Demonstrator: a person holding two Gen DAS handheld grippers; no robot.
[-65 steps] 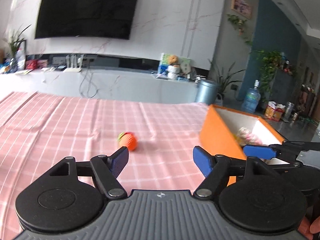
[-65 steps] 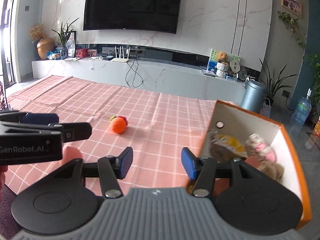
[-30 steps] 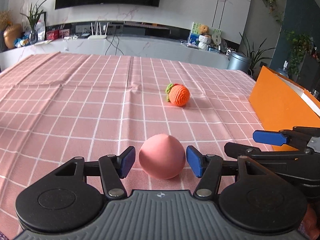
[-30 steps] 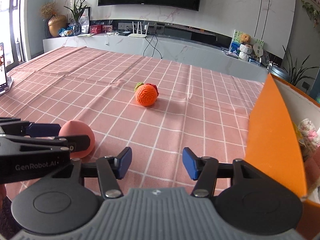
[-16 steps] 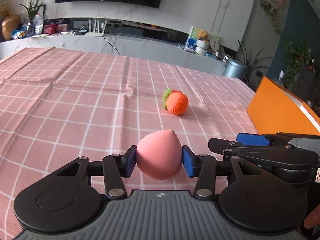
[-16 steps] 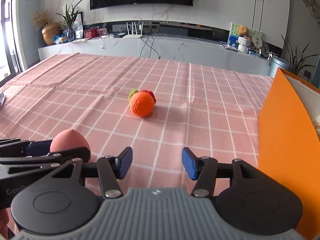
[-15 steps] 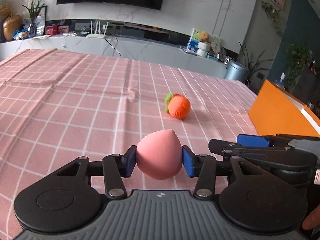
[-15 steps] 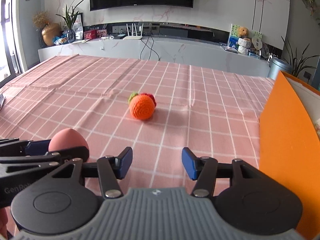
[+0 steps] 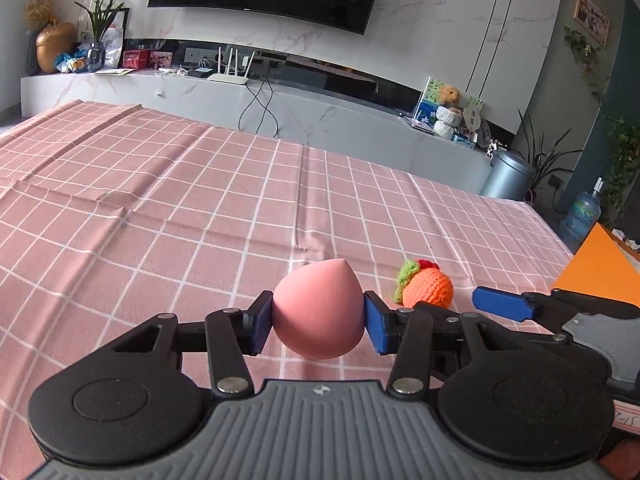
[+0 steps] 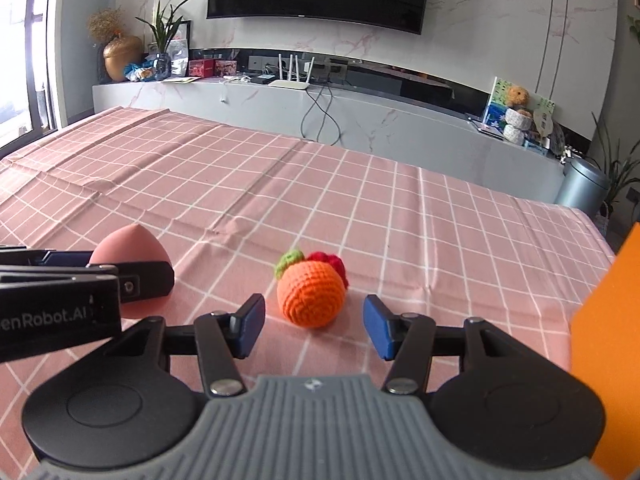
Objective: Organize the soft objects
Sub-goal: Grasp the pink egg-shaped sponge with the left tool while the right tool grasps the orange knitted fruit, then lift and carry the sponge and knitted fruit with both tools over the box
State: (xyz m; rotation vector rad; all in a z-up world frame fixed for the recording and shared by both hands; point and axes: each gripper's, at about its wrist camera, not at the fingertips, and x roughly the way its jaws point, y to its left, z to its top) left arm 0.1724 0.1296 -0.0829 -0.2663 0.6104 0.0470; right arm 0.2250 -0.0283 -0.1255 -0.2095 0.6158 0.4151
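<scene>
My left gripper [image 9: 319, 325] is shut on a pink egg-shaped sponge [image 9: 319, 310] and holds it just above the pink checked tablecloth [image 9: 160, 208]. The sponge also shows at the left of the right wrist view [image 10: 130, 252]. An orange crocheted fruit [image 10: 312, 294] with a green and red tuft lies on the cloth. My right gripper [image 10: 314, 326] is open, with the fruit just ahead of and between its blue fingertips. In the left wrist view the fruit [image 9: 426, 288] lies right of the sponge.
An orange box [image 10: 608, 320] stands at the right edge; its corner also shows in the left wrist view [image 9: 600, 268]. A white media console [image 10: 320, 116] with a TV above it runs behind the table. The cloth has creases in the middle.
My left gripper has lifted the sponge a little and swung left. My right gripper has moved forward, so the crocheted fruit now sits between its fingertips.
</scene>
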